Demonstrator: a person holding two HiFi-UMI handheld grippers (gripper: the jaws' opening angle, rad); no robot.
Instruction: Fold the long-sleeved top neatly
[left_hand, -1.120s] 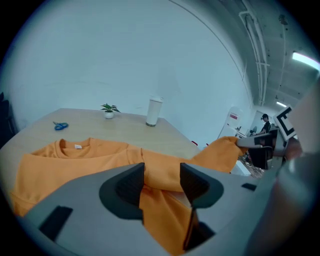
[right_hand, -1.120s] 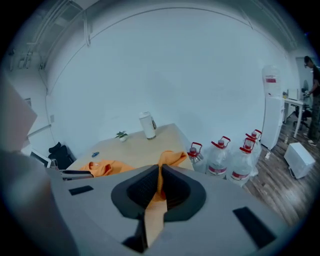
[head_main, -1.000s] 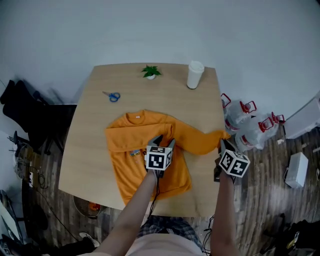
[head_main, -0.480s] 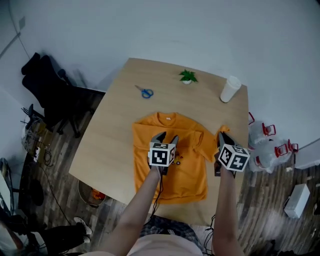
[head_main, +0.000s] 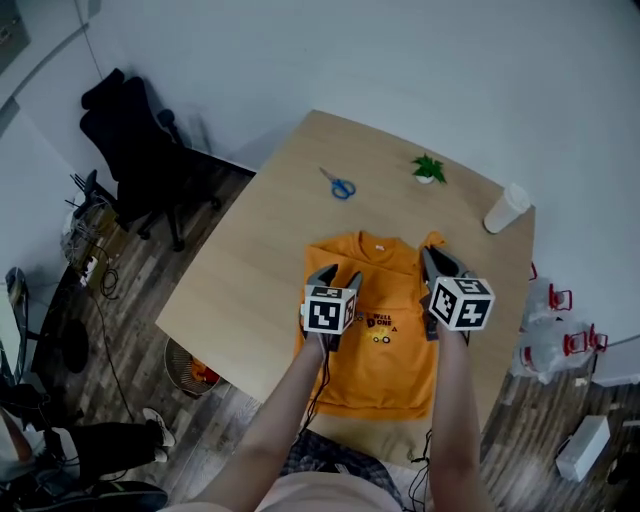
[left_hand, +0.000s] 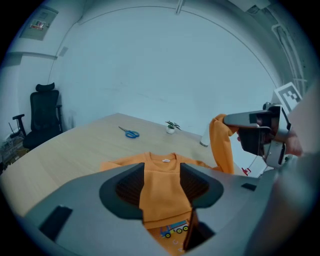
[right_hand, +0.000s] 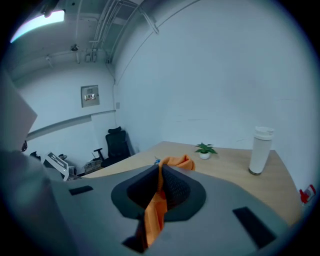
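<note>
1. Top (head_main: 378, 345), orange, long-sleeved: soft, limp knit with a small truck print; laid flat, front up, on the pale wooden table (head_main: 250, 280).
2. Right gripper (head_main: 433, 258): ribbed jaws clamped on the sleeve (right_hand: 176, 162), which is held raised, judged ready for folding across the body.
3. Left gripper (head_main: 336, 276): jaws parted, nothing gripped; poised over the chest, probably to steady the cloth.

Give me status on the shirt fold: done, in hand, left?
Done: the orange top lies flat on the table, with one sleeve apparently folded across its chest. In hand: the right tool is shut on the other sleeve, holding it up off the top. The left tool is open over the chest. Left: lay that sleeve across, then probably fold the body up.
</note>
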